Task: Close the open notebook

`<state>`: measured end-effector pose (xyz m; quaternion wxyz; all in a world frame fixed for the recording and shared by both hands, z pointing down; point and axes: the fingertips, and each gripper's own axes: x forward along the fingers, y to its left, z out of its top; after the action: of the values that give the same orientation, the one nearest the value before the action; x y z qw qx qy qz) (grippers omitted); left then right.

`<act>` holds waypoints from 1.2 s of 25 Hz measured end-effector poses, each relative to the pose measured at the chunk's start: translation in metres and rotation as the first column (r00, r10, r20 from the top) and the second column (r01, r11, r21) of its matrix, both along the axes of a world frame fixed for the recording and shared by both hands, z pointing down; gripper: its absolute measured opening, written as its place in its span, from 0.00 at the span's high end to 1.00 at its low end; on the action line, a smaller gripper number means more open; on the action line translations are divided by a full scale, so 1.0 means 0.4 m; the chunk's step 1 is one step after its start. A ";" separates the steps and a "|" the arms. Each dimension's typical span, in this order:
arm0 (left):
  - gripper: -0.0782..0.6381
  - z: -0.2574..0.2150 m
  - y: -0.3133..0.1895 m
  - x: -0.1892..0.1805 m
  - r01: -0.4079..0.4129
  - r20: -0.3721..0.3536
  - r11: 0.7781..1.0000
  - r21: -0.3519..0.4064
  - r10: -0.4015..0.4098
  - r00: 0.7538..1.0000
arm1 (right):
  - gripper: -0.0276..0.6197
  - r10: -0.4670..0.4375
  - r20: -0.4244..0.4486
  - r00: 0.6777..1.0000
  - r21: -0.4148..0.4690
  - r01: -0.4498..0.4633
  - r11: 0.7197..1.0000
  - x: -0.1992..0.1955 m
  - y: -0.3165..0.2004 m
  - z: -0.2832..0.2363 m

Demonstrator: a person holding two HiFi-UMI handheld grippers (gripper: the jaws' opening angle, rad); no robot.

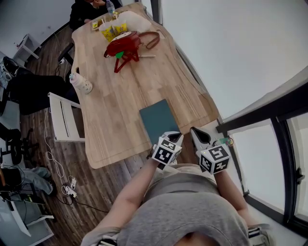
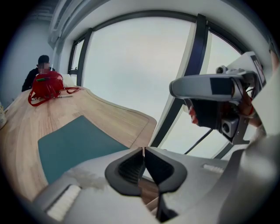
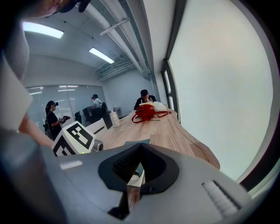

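Note:
A teal notebook (image 1: 158, 120) lies flat with its cover down on the wooden table (image 1: 110, 105), near the table's front edge. It fills the lower left of the left gripper view (image 2: 70, 146), and only a sliver shows in the right gripper view (image 3: 139, 141). My left gripper (image 1: 174, 138) hovers just at the notebook's near edge, its jaws shut with nothing between them (image 2: 143, 152). Slightly to the right, over the table's near corner, my right gripper (image 1: 198, 133) is also shut and empty (image 3: 140, 148).
A red handbag (image 1: 124, 45) and yellow packets (image 1: 113, 31) sit at the table's far end, where a person (image 1: 86, 9) is seated. A white bottle (image 1: 81, 84) stands at the left edge beside a white chair (image 1: 62, 117). A window wall (image 1: 240, 57) runs along the right.

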<state>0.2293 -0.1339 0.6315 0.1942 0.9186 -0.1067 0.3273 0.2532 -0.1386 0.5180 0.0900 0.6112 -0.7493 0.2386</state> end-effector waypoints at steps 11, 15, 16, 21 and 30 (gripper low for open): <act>0.85 0.066 0.020 0.015 -0.034 0.079 0.999 -0.041 0.037 0.996 | 0.96 0.005 0.004 1.000 0.003 -0.005 1.000 0.006 -0.020 0.000; 0.85 0.069 0.017 0.018 -0.036 0.075 0.999 -0.041 0.039 0.996 | 0.96 -0.002 0.001 1.000 0.006 0.002 1.000 0.002 -0.024 -0.004; 0.85 0.068 0.019 0.018 -0.038 0.075 0.998 -0.043 0.041 0.996 | 0.96 0.000 0.001 1.000 0.006 0.000 1.000 0.002 -0.023 -0.004; 0.84 0.047 0.022 0.003 -0.042 0.067 0.998 -0.041 0.044 0.997 | 0.96 -0.003 0.004 1.000 0.010 0.003 1.000 -0.011 -0.022 -0.007; 0.82 -0.049 -0.003 -0.105 0.104 -0.011 0.994 0.029 -0.103 0.995 | 0.96 -0.059 0.033 0.998 0.019 0.058 0.998 -0.076 -0.008 -0.015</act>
<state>0.1872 -0.1351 0.6121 0.1979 0.9160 -0.1580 0.3110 0.2227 -0.1420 0.5119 0.0787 0.5858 -0.7703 0.2394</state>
